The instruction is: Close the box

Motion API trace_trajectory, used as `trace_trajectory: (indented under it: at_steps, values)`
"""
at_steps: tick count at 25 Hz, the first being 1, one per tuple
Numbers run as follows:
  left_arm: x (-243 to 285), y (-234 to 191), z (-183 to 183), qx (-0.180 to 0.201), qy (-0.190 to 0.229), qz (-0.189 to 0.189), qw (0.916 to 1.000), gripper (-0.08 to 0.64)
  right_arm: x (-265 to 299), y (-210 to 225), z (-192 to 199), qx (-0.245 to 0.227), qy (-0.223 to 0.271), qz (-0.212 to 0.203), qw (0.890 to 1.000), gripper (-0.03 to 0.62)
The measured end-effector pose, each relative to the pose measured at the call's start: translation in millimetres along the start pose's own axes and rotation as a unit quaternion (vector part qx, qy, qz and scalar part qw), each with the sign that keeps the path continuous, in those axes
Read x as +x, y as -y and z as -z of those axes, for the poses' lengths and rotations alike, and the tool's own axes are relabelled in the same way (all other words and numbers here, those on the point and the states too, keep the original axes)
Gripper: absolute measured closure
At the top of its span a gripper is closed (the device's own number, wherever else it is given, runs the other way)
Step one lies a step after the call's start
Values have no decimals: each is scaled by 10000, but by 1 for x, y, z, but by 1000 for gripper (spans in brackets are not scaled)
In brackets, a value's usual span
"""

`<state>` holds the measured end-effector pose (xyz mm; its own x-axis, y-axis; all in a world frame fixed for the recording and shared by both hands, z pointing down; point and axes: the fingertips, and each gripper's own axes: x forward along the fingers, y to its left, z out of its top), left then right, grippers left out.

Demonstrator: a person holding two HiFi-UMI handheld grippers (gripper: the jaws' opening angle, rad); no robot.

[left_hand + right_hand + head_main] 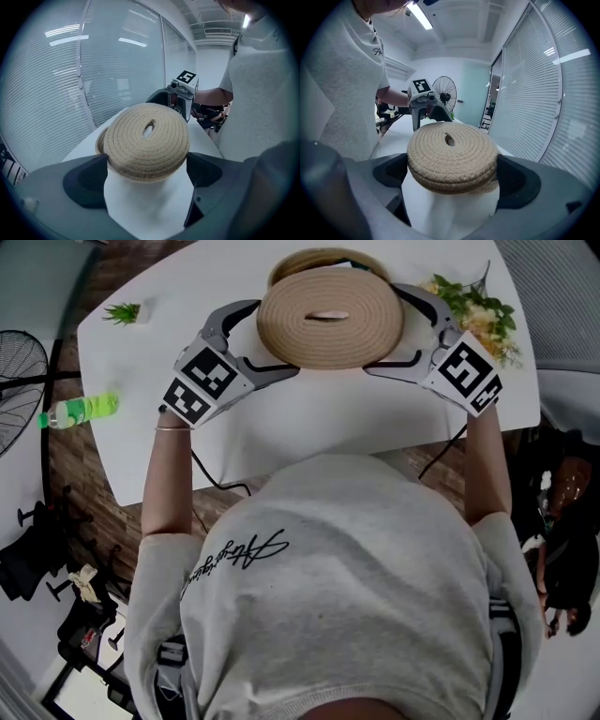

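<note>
Woven lid (330,317) gripped betw. wide-spread jaws of L hand-held gripper (277,337) & R hand-held gripper (384,329), forearms (165,484) outstretched, over box (323,255).

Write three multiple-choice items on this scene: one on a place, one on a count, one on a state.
1. In the head view, where does the small green potted plant stand relative to the round tan coiled-rope lid?
A) To its left, near a corner of the white table
B) On top of it
C) To its right, beside the person's sleeve

2. How many tools grip the lid?
A) None
B) One
C) Two

3. What is the state of the round tan woven box?
A) Fully covered by the lid
B) Part of its rim shows beyond the held lid
C) Tipped on its side

Answers:
1. A, since the plant sits at the table's corner, left of the lid.
2. C, since the left tool and the right tool each have the lid's edge between their jaws.
3. B, since the box's rim shows past the lid's far edge.
</note>
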<state>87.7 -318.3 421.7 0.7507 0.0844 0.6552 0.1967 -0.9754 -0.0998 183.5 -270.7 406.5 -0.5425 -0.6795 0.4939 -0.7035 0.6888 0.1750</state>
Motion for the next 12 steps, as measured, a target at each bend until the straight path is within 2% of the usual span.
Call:
trace_trajectory:
  at_steps: [12]
  values:
    - [2, -21, -7, 9, -49, -71, 10000, 50, 2, 22, -8, -95, 93, -7, 9999, 0]
